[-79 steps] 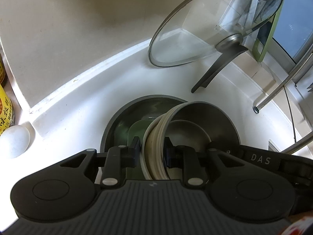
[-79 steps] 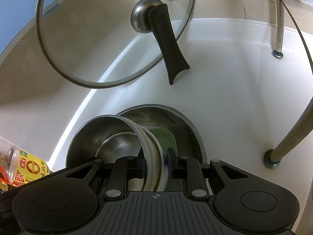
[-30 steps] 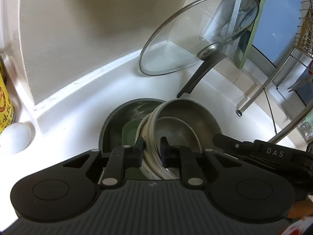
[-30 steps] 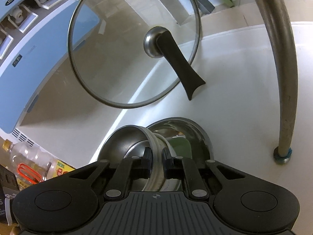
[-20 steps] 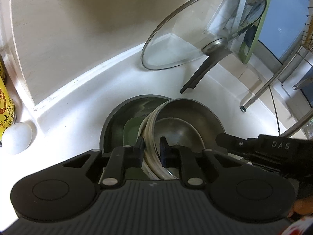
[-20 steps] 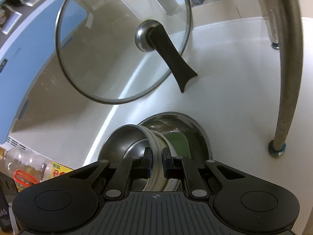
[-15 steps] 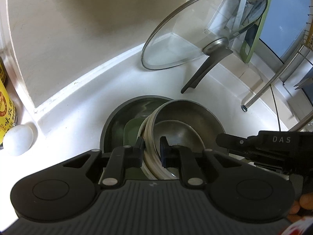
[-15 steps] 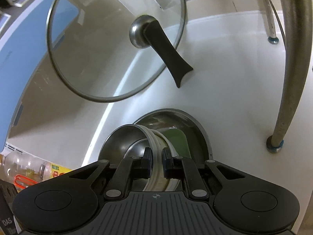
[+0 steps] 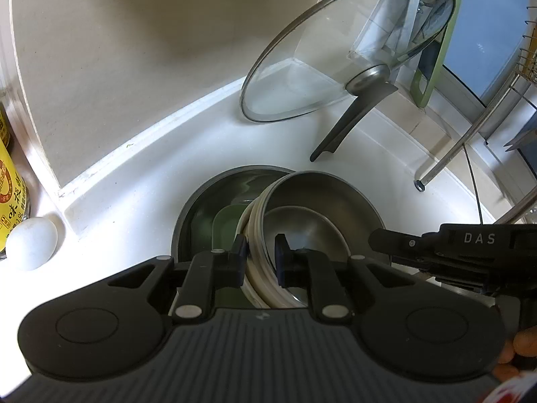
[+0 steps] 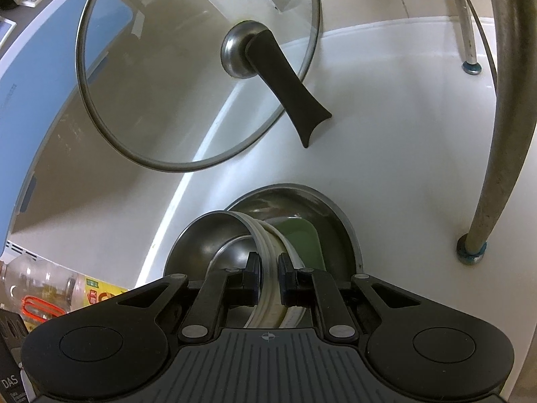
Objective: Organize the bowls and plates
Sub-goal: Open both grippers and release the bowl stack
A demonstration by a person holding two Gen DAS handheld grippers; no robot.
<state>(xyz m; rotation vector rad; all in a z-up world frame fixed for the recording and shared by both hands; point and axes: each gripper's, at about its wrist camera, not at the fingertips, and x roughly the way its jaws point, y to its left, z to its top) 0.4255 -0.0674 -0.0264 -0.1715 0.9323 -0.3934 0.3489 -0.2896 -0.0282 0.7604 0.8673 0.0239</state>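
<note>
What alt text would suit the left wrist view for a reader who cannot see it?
The left gripper is shut on the rims of a stack of bowls, tilted over a large dark pan. Behind, a glass lid leans on the white counter.

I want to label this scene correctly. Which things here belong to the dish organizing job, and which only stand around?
Job: stack of bowls, clamped by left gripper and right gripper; green plate; large steel basin.

Lying about: glass lid, egg, yellow can.
</note>
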